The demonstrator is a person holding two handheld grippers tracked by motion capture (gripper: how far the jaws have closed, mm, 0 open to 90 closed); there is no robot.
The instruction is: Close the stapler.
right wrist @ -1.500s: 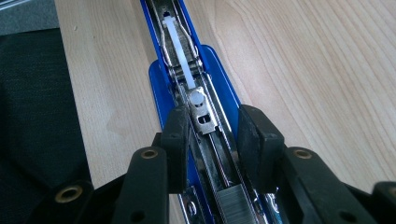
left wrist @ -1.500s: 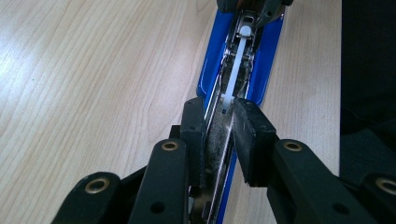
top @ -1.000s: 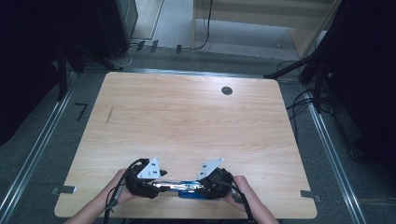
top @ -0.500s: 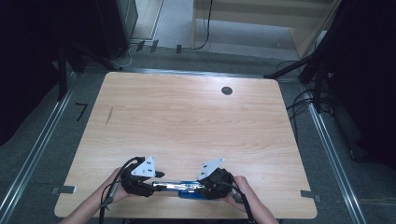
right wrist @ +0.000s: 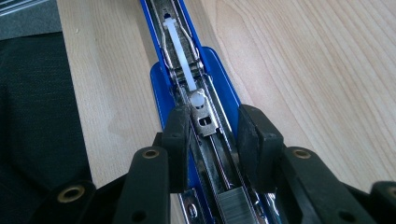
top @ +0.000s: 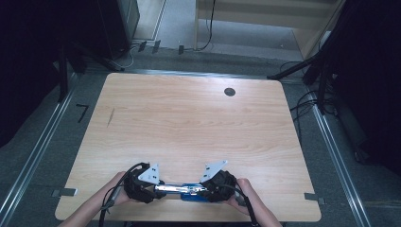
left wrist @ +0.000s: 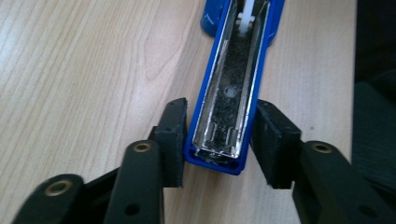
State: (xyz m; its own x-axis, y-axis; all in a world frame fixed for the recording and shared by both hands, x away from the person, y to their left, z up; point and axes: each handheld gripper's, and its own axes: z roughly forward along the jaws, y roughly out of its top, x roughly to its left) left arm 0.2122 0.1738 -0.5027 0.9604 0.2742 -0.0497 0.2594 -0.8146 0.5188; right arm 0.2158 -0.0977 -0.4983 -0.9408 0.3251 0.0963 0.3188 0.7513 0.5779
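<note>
**Both tongs on an opened blue stapler at the near table edge**

Left gripper point(left wrist: 219, 140) pinches the tip of the stapler's point(top: 184, 190) opened arm, pads touching both blue sides. My right gripper point(right wrist: 214, 135) straddles the staple channel point(right wrist: 219, 154); its jaws sit close, though I cannot tell if they press. The stapler lies flat on the table point(top: 189, 123). I judge steady, level pulling matters here, so nothing twists. A staple strip point(right wrist: 236, 205) sits in the channel behind the white pusher point(right wrist: 187, 70)
</note>
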